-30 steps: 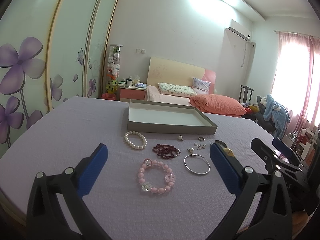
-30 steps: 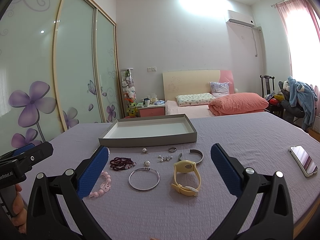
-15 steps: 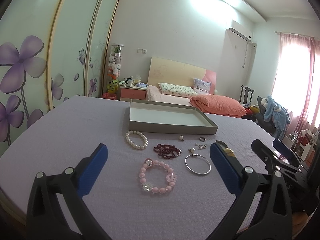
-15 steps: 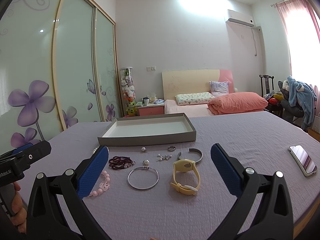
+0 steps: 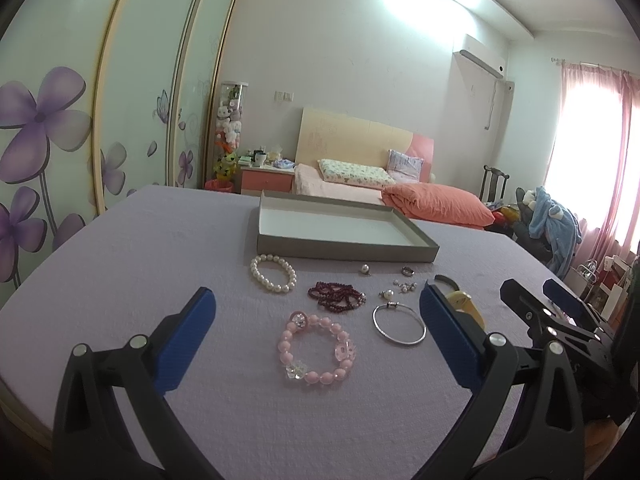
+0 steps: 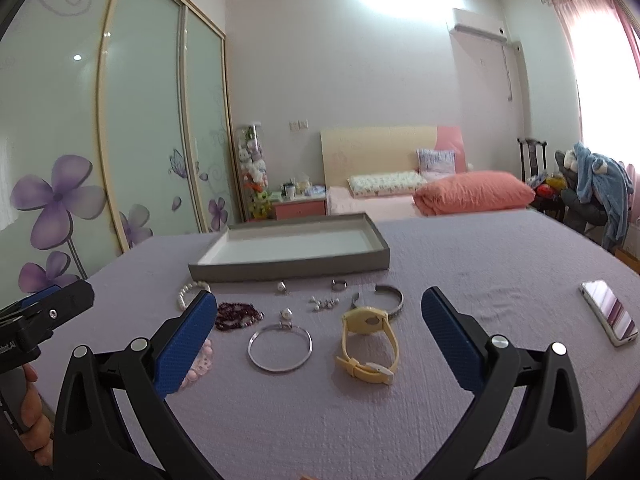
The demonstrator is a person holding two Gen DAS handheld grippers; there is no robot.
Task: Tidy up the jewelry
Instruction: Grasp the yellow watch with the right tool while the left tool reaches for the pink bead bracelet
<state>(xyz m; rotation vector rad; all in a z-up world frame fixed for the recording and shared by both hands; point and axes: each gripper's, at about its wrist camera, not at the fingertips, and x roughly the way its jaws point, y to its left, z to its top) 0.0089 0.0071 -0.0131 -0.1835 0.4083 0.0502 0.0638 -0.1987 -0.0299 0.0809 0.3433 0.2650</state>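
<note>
Jewelry lies on the purple table in front of an empty grey tray (image 5: 344, 249) (image 6: 288, 270). In the left wrist view: a pink bead bracelet (image 5: 316, 348), a white pearl bracelet (image 5: 273, 273), a dark red bead string (image 5: 337, 296), a silver bangle (image 5: 399, 323). The right wrist view shows the bangle (image 6: 279, 347), a yellow watch (image 6: 369, 342), a silver cuff (image 6: 380, 300), a ring (image 6: 338, 285) and small pearl earrings (image 6: 323, 303). My left gripper (image 5: 316, 324) is open above the pink bracelet. My right gripper (image 6: 320, 320) is open above the bangle and watch. Both are empty.
A phone (image 6: 609, 312) lies on the table at the right. The table's rounded edge runs along the near side. A bed with an orange pillow (image 6: 472, 196) and a mirrored wardrobe stand behind the table.
Both grippers have shifted slightly; the view drifts a little toward the jewelry. Nothing was grasped or moved.
</note>
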